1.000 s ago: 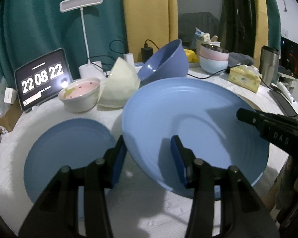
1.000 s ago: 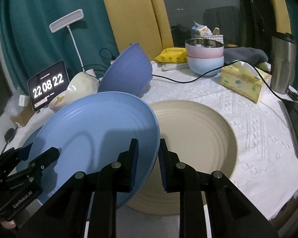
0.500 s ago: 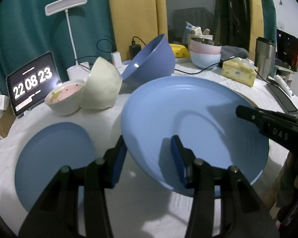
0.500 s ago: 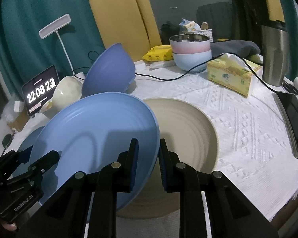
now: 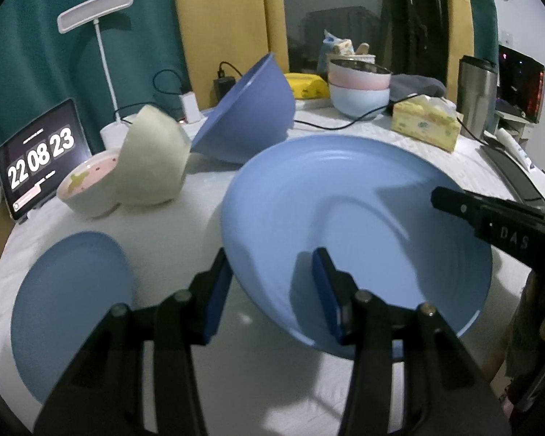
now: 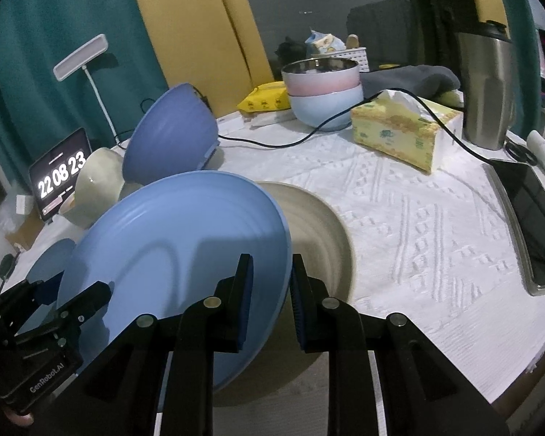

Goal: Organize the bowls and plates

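Covering the table, white textured cloth, teal and yellow curtains behind

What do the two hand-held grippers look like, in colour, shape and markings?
Both hand-held grippers, left and right, are black, with angular arms, round silver pins and flat blue pads. The right body reads "DAS" in the left view; the left body reads "GenRobot.AI" in the right view.
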The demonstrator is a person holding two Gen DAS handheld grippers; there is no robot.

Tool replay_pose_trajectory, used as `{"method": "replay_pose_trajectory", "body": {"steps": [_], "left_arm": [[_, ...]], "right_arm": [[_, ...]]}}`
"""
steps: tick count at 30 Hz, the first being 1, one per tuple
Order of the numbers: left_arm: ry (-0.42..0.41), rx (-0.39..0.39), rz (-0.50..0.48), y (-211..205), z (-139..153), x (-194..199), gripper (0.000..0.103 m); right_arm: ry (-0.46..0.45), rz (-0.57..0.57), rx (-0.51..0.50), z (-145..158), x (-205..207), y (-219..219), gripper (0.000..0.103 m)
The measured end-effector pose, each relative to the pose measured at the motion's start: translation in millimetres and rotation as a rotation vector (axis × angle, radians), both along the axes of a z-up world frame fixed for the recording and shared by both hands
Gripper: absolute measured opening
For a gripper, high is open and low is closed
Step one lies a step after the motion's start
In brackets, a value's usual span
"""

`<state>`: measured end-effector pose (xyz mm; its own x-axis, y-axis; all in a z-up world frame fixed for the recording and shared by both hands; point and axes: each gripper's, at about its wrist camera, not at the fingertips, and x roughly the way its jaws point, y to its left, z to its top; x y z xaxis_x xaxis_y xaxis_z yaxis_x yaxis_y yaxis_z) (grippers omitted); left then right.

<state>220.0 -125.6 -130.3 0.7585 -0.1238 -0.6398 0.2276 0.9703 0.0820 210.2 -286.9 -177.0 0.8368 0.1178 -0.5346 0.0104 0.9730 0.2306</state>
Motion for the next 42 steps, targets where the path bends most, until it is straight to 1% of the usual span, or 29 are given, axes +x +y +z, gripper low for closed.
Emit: {"method": "replay_pose_trajectory", "body": {"steps": [8,12,17,19,23,26,28,42], "left_arm": [[0.012,0.003,-0.024,-14.4,-2.1,6.8,0.048],[0.04,-0.002,-0.047,-21.1,-6.7,12.6,0.048],[0.052,0.019,-0.044,-25.6,-12.2,16.7,0.049],[0.061,0.019,-0.035,-24.8,-14.1,18.5,0.049],[0.068,0.013,-0.021,-21.3,-15.8,20.9,0.049],[0.068,0.007,-0.018,-18.9,-16.1,20.4,0.049],[0.068,0.002,-0.015,-17.9,-15.9,20.5,0.049],[0.062,-0.036,0.033,12.6,-12.0,20.0,0.049]], "right_arm": [[-0.014,-0.032,-0.01,3.2,0.1,-11.6,0.022],[-0.017,-0.065,-0.019,3.3,0.3,-18.6,0.022],[-0.03,-0.118,-0.033,2.6,-1.1,-26.4,0.022],[-0.023,-0.128,-0.038,0.1,0.1,-28.6,0.024],[0.02,-0.118,-0.039,-10.1,7.5,-26.8,0.025],[0.018,-0.103,-0.056,-8.9,8.0,-20.3,0.025],[0.021,-0.103,-0.07,-8.6,8.6,-16.4,0.029],[0.047,-0.033,-0.092,-5.9,14.4,19.4,0.029]]}}
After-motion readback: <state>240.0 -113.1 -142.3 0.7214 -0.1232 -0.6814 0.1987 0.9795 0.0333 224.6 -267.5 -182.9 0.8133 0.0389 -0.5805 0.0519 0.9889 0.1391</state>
